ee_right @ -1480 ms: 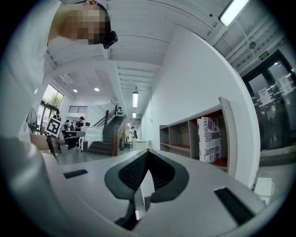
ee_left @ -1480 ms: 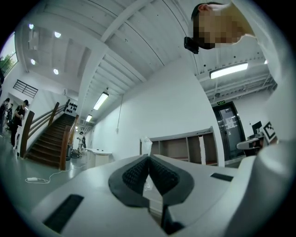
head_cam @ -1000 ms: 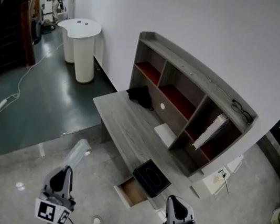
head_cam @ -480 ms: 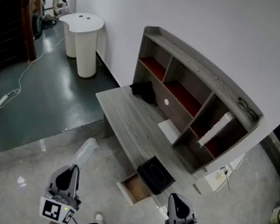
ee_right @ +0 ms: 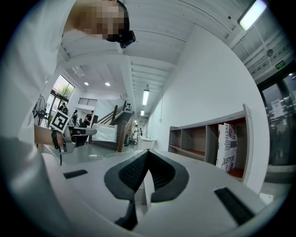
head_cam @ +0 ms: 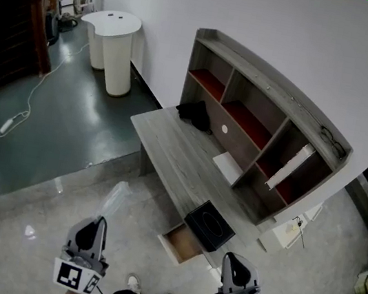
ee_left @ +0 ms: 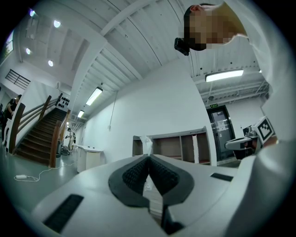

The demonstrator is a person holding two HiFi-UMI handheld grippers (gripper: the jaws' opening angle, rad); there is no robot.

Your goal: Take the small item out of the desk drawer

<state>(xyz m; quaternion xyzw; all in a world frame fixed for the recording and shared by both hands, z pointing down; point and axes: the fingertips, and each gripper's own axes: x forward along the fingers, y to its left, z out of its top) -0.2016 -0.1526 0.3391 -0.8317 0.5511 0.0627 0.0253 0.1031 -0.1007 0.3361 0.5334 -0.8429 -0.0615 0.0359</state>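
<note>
The desk drawer (head_cam: 182, 244) stands pulled open at the desk's near end, its wooden inside showing, with a black box (head_cam: 210, 227) on the desktop just above it. My left gripper (head_cam: 100, 222) is low at the left, away from the desk, shut on a clear plastic packet (head_cam: 117, 196) that sticks out ahead of the jaws. In the left gripper view the packet (ee_left: 147, 144) rises from between the closed pads of the left gripper (ee_left: 149, 157). My right gripper (head_cam: 230, 259) is low at the right, near the drawer, and the right gripper (ee_right: 148, 152) is shut with nothing in it.
The grey desk (head_cam: 170, 147) carries a shelf unit (head_cam: 268, 101) against the wall, a black bundle (head_cam: 195, 115) and a white sheet (head_cam: 228, 167). A white round stand (head_cam: 117, 48) is at the far left. A cable (head_cam: 18, 115) lies on the dark floor.
The desk has drifted slightly up and right in the head view. Both grippers keep their places at the bottom, the left still shut on the clear packet.
</note>
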